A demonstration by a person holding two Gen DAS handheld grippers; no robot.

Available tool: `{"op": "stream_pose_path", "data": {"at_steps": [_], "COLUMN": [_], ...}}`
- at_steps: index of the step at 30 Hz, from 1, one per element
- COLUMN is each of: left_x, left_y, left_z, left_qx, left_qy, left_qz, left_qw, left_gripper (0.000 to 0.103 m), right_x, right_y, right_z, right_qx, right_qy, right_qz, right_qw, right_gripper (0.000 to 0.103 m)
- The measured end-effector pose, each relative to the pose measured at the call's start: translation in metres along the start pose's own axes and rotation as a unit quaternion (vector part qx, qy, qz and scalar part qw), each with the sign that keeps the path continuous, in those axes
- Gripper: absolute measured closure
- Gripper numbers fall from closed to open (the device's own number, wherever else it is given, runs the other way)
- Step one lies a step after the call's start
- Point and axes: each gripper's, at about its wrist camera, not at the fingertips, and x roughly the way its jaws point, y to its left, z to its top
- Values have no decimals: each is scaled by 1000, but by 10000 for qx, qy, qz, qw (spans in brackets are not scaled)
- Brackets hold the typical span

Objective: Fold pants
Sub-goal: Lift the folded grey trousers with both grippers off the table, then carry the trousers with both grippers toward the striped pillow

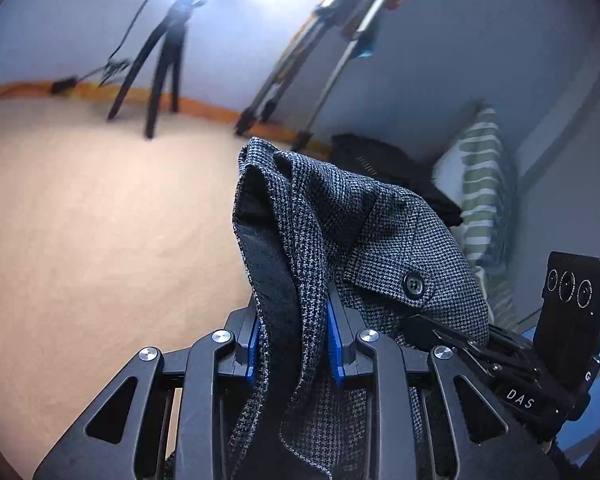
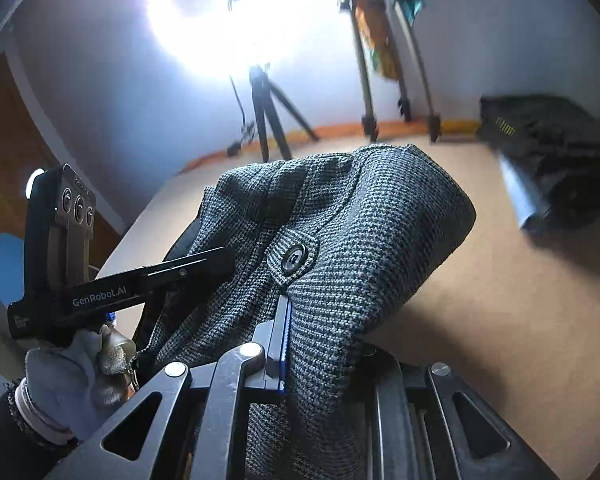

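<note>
The pants [image 1: 340,220] are grey houndstooth with a dark lining and a black button [image 1: 414,284]. My left gripper [image 1: 294,332] is shut on a bunch of this fabric, which hangs over its blue pads and is held above the tan table [image 1: 100,220]. In the right wrist view the pants [image 2: 360,240] drape over my right gripper [image 2: 316,344], which is shut on them below a buttoned tab [image 2: 294,260]. The left gripper [image 2: 204,264] shows at the left of that view, clamped on the same cloth. The right gripper's body [image 1: 520,360] shows at the right of the left wrist view.
A black tripod [image 1: 160,68] and metal stand legs [image 1: 300,92] are at the table's far edge. A dark bag [image 2: 552,152] lies at the far right. A green-striped pillow [image 1: 484,184] is on the right. A bright lamp [image 2: 236,12] glares.
</note>
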Motion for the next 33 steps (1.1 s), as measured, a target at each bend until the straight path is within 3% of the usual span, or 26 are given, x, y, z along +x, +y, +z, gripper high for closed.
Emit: {"op": "stream_pose_path", "data": {"at_steps": [8, 18, 26, 33], "left_x": [6, 11, 20, 49], "left_y": [-61, -120, -151, -194], "left_z": [22, 36, 46, 80], "left_qx": [567, 1129, 1385, 1642], "left_qy": [-291, -605, -688, -852], "left_qz": [-220, -500, -641, -804], "left_qw": [9977, 9905, 9859, 9795], "left_gripper": [78, 78, 78, 78], "right_x": [-53, -108, -139, -156], "right_y": [-10, -22, -36, -73], "right_z": [13, 28, 32, 70], "right_qx": [-285, -443, -489, -663], "right_qy": [-530, -1207, -1424, -1509], "right_qz": [-518, -1259, -1448, -1601], "right_qw": [9968, 9837, 9779, 9732], "right_gripper": [90, 90, 90, 90]}}
